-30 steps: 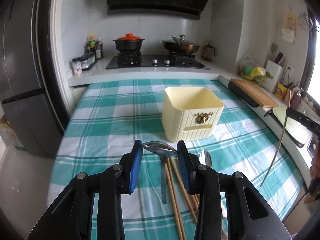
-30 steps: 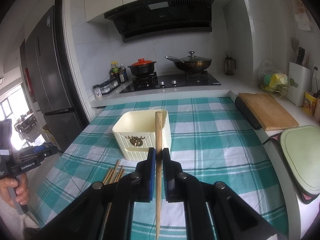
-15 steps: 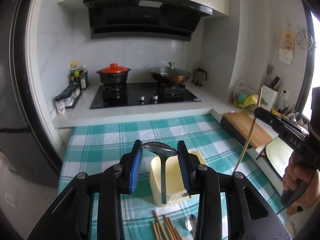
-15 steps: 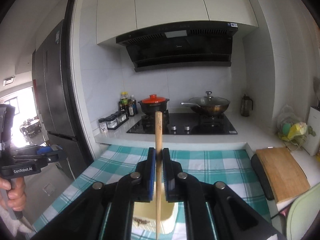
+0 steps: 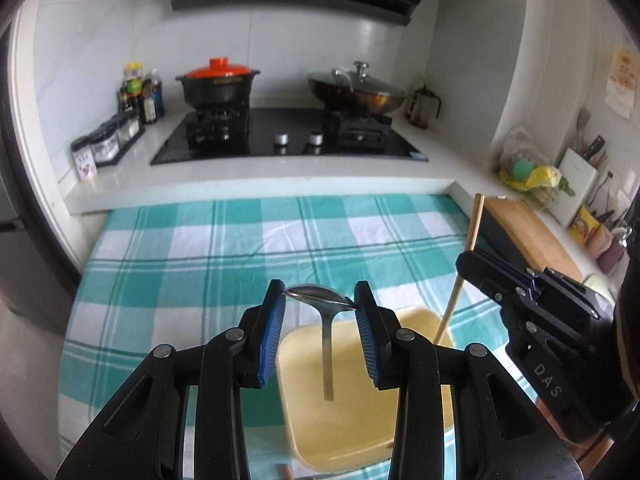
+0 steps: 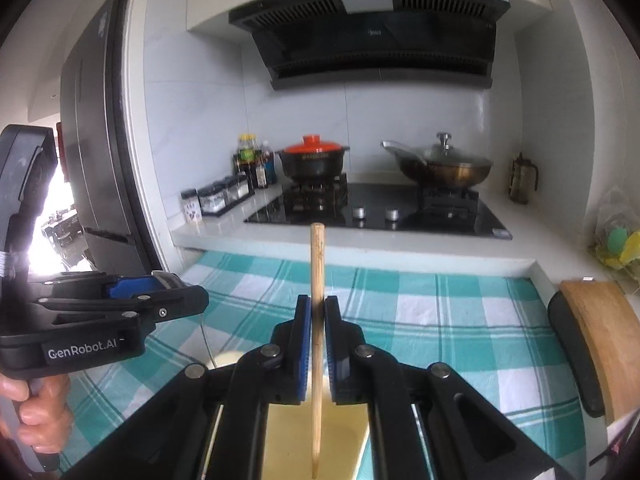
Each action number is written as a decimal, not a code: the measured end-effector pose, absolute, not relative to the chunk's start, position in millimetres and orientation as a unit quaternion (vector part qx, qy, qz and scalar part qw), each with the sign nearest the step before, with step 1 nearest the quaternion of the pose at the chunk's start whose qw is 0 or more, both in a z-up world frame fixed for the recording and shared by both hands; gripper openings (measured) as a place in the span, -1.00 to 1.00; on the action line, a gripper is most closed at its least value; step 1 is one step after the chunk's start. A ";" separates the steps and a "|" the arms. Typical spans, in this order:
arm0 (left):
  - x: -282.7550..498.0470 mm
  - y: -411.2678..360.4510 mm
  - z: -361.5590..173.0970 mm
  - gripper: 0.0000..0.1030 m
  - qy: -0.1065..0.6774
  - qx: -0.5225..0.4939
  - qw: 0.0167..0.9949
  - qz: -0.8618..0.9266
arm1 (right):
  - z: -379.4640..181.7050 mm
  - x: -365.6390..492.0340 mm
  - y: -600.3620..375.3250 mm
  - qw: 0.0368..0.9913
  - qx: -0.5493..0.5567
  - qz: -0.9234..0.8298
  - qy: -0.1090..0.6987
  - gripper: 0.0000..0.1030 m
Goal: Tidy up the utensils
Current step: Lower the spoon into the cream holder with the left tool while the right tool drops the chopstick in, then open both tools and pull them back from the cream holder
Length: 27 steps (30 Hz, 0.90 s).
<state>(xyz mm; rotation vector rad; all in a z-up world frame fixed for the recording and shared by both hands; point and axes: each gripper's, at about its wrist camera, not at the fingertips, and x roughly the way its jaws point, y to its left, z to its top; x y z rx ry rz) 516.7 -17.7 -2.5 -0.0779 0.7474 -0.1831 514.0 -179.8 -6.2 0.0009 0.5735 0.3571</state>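
The left gripper (image 5: 319,302) pinches a metal spoon (image 5: 326,320) by its bowl, jaws moderately spread, the handle hanging down over the cream bin (image 5: 416,364) directly below. To its right, the right gripper (image 6: 316,312) is clamped nearly closed on a wooden chopstick (image 6: 317,280), held upright above the same bin. The chopstick's tip seems to dip inside, though the bin is mostly hidden by the fingers.

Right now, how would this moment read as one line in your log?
left gripper: holds spoon | right gripper: holds chopstick | both over yellow holder
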 end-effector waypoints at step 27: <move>250.7 44.6 -39.0 0.59 0.391 0.014 0.920 -0.033 | 5.9 265.1 -245.5 0.928 -0.027 0.169 0.331 -0.11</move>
